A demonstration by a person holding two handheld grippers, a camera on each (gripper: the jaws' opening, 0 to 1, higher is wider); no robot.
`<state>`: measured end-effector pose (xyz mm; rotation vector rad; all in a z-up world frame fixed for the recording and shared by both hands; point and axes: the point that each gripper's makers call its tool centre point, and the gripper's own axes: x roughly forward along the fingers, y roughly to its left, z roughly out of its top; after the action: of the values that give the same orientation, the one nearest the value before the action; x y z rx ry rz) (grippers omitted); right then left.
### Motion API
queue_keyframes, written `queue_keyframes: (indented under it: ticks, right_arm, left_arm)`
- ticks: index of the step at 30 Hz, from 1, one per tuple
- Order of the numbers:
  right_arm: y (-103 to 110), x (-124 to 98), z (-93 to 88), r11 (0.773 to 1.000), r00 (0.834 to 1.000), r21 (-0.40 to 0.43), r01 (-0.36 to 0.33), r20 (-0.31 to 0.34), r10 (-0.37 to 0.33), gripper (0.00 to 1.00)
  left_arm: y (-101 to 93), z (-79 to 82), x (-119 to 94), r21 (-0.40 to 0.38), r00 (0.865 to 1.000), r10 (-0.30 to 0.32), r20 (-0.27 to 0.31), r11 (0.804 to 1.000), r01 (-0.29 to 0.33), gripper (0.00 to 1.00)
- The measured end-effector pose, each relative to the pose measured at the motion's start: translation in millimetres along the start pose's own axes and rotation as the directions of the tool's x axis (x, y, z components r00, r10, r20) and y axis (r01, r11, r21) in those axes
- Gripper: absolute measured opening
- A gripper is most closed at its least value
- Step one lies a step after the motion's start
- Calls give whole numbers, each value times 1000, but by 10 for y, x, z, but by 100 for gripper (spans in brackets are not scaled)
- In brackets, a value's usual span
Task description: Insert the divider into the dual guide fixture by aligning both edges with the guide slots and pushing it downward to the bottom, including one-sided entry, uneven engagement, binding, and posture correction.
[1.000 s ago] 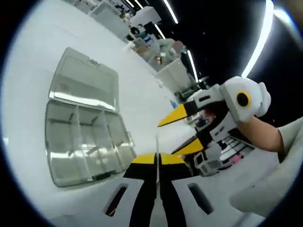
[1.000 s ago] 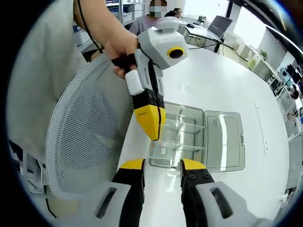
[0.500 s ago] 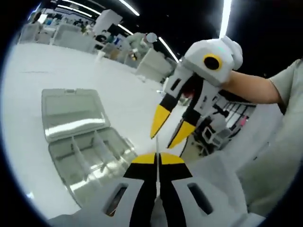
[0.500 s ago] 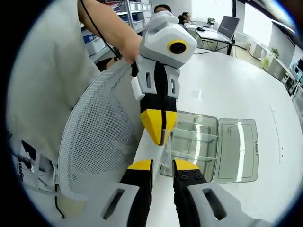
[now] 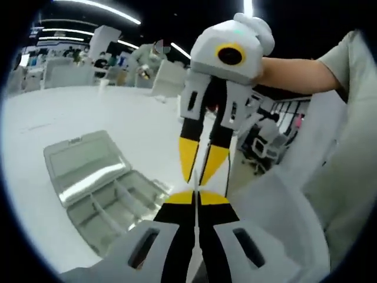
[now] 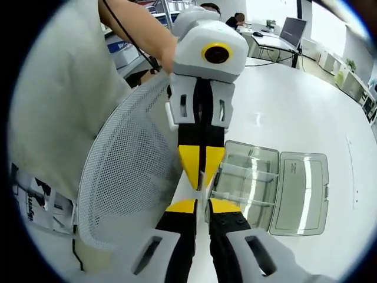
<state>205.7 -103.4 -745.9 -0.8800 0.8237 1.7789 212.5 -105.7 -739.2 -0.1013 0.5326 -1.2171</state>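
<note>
Now both grippers, left (image 5: 197, 197) and right (image 6: 201, 204), jaws pinched on the clear divider (image 6: 207, 177).

We see yellow tips on black jaws for both the left gripper (image 5: 197, 197) and right gripper (image 6: 202, 206), with white bodies. The compartment box (image 6: 268, 186) is clear and colourless, lying on the white table (image 6: 283, 118). The mesh chair back (image 6: 126, 177) is pale grey, finely perforated.
</note>
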Motion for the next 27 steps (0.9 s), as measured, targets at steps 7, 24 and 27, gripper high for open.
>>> queue_keyframes:
  ticks: [7, 24, 27]
  right_arm:
    - [23, 34, 26, 1000, 1000, 4, -20, -5, 20, 0]
    - [71, 57, 27, 981, 997, 175, -80, 29, 76, 0]
    - [30, 11, 41, 969, 995, 231, -87, 62, 75, 0]
  left_arm:
    - [-14, 9, 4, 47, 1000, 3, -1, 999, -3, 0]
    - [4, -52, 5, 39, 1000, 5, 9, 999, -6, 0]
    - [36, -75, -19, 32, 1000, 16, 3, 999, -16, 2]
